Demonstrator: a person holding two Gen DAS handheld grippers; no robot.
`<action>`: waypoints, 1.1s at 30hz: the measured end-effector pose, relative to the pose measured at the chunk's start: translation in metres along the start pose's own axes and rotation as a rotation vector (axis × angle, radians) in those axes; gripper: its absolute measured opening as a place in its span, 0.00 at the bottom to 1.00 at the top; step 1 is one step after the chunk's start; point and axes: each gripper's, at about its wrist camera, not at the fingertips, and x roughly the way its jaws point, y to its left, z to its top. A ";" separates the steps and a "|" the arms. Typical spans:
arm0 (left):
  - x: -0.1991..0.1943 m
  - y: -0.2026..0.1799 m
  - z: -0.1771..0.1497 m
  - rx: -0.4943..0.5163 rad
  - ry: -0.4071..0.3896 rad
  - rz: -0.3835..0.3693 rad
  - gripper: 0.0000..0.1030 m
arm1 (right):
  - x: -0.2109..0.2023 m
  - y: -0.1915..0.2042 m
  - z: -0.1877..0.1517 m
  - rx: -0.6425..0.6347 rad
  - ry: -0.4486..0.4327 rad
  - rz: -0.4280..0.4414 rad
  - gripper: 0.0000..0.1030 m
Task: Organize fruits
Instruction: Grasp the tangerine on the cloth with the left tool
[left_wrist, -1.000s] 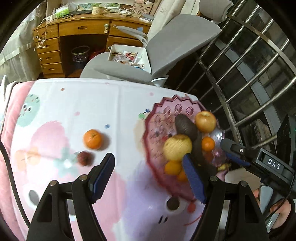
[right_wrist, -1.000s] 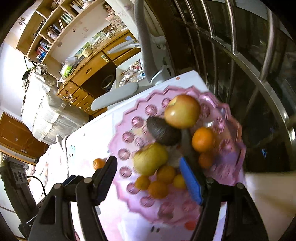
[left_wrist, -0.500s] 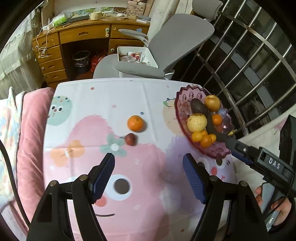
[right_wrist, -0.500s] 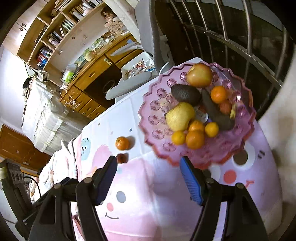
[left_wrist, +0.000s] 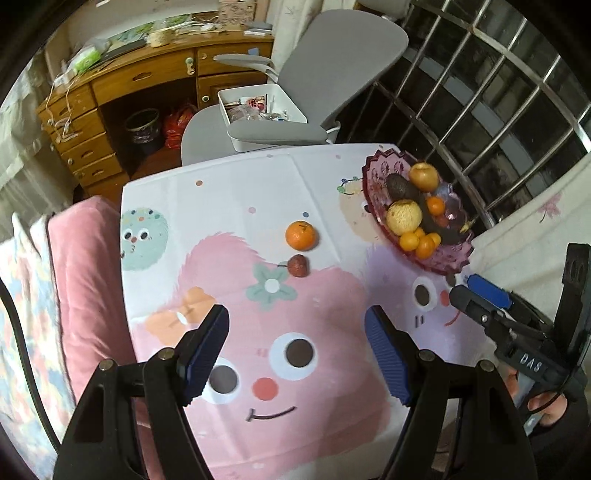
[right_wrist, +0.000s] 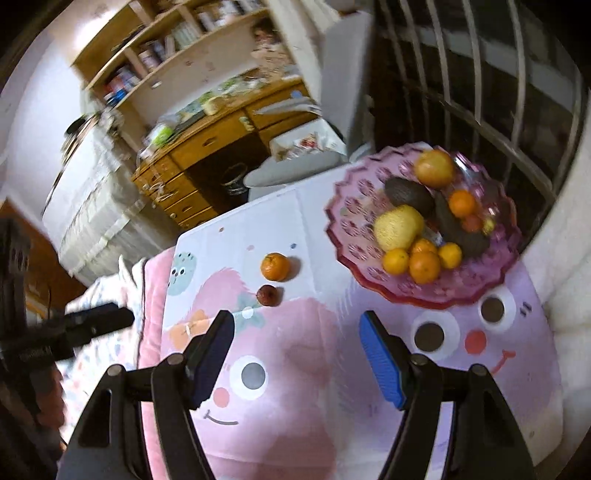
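The left gripper (left_wrist: 295, 354) is hanging over the cartoon-printed cloth (left_wrist: 325, 387) with its jaws released and nothing between the blue pads. Ahead of those jaws, an orange (left_wrist: 301, 235) is lying on the cloth, and a small dark-red fruit (left_wrist: 297, 265) is sitting just nearer to the jaws, beside it but apart from it. Ahead and to the right of the jaws, the pink scalloped fruit plate (left_wrist: 380, 173) is resting near the cloth's far right corner, holding an apple (left_wrist: 423, 176), an avocado (left_wrist: 400, 185), a yellow pear (left_wrist: 403, 216) and several small oranges (a second dark fruit is lying among them).

The right gripper (right_wrist: 297, 358) is likewise standing released and empty over the cloth. In its view the orange (right_wrist: 274, 266) and the dark-red fruit (right_wrist: 267, 295) are lying ahead of the left-hand pad, while the plate (right_wrist: 354, 206) is sitting ahead and to the right of the right-hand pad. A grey chair (left_wrist: 332, 74) is standing beyond the table.
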 end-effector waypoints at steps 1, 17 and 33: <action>0.002 0.001 0.003 0.020 0.000 0.012 0.74 | 0.002 0.002 -0.002 -0.025 -0.013 0.005 0.68; 0.091 0.009 0.077 0.309 0.052 -0.081 0.75 | 0.083 0.028 -0.017 -0.297 -0.112 0.039 0.68; 0.226 -0.019 0.086 0.352 0.181 -0.269 0.68 | 0.169 0.043 -0.025 -0.376 -0.033 0.039 0.57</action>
